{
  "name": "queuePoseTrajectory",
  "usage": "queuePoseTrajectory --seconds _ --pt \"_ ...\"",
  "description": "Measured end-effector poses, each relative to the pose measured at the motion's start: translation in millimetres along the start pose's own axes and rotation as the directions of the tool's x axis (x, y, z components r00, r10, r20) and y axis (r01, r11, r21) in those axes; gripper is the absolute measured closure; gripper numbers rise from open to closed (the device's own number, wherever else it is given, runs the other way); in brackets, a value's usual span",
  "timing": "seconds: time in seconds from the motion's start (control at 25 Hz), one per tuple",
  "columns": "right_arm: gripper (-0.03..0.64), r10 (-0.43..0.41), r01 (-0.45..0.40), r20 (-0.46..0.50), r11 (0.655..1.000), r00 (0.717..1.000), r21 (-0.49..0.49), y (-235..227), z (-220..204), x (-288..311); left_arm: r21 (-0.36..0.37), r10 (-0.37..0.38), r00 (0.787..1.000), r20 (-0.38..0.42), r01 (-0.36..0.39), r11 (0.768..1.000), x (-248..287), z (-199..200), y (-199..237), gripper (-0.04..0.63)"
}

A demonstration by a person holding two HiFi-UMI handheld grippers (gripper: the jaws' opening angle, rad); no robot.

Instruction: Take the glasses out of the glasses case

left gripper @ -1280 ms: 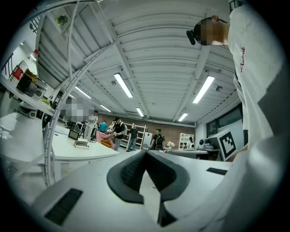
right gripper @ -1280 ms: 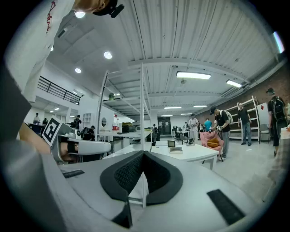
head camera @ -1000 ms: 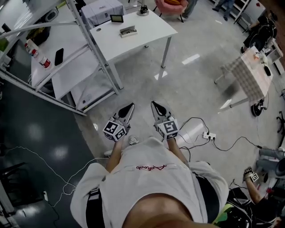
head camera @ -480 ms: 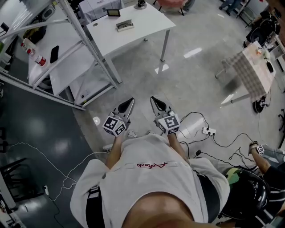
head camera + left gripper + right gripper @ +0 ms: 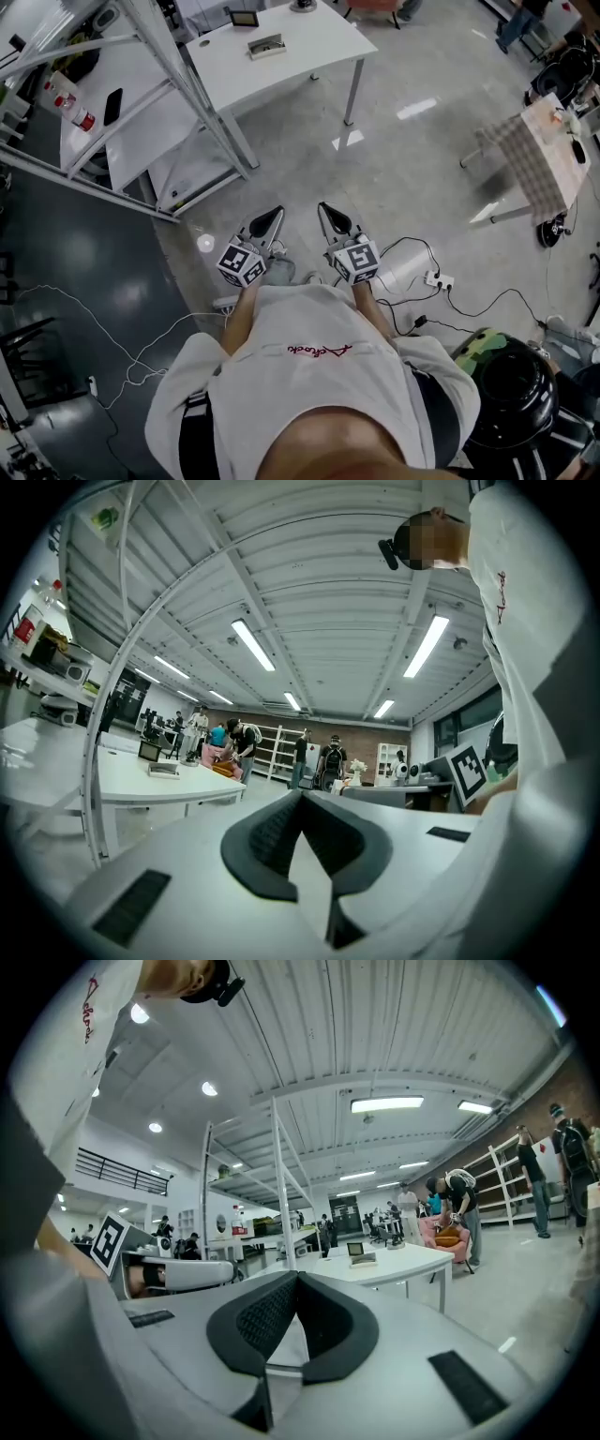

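Note:
The glasses case point(image 5: 267, 45) lies closed on a white table point(image 5: 309, 61) far ahead of me; it also shows small as the case point(image 5: 164, 770) and the case point(image 5: 363, 1259) in the gripper views. No glasses show. My left gripper point(image 5: 271, 217) and right gripper point(image 5: 329, 214) are held side by side close to the torso, pointing level toward the table, well short of it. Each has its jaws together at the tips, with nothing between them, as at the left gripper point(image 5: 300, 794) and the right gripper point(image 5: 296, 1277).
A small dark screen point(image 5: 246, 17) stands behind the case. A slanted metal rack point(image 5: 183, 80) with bottles rises at the left. Cables and a power strip point(image 5: 439, 281) lie on the floor at right. A checked-cloth table point(image 5: 530, 155) is further right, a dark helmet point(image 5: 511, 394) at lower right. People stand far back.
Both grippers stay shut, side by side, and have drifted slightly. The head view has shifted, so the table sits higher in the picture, and a helmet has come in at lower right.

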State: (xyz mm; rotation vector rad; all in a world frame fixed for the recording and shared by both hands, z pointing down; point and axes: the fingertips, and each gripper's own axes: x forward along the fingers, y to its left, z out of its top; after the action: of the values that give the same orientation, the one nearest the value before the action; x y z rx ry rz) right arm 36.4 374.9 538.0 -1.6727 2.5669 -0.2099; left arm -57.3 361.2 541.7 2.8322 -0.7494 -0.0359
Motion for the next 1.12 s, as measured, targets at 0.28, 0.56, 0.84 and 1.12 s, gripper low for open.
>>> queuePoseTrajectory --seconds 0.28,0.56,0.84,1.12 --pt "0.591 0.002 -0.002 -0.025 1.000 1.000 0.003 -15.1 -9.4 21.0 -0.037 -0.003 1.000 -0.004 0.003 0.999 19.9 -8.5 20.4 0.572" --pt "0.591 -0.021 0.020 -0.032 1.000 0.999 -0.023 -52.3 -4.7 68.4 -0.051 -0.046 0.999 0.022 0.047 0.998 73.7 0.5 63.1 0.572" --pt "0.591 -0.016 0.014 -0.039 0.998 0.999 -0.059 -89.7 18.4 138.4 -0.032 -0.059 0.997 0.047 0.060 0.998 121.6 31.6 123.1 0.572" --pt "0.591 0.002 -0.006 -0.046 0.997 0.999 -0.079 -104.9 32.2 212.8 -0.060 -0.041 0.997 0.065 0.045 0.997 145.0 48.7 189.4 0.572"
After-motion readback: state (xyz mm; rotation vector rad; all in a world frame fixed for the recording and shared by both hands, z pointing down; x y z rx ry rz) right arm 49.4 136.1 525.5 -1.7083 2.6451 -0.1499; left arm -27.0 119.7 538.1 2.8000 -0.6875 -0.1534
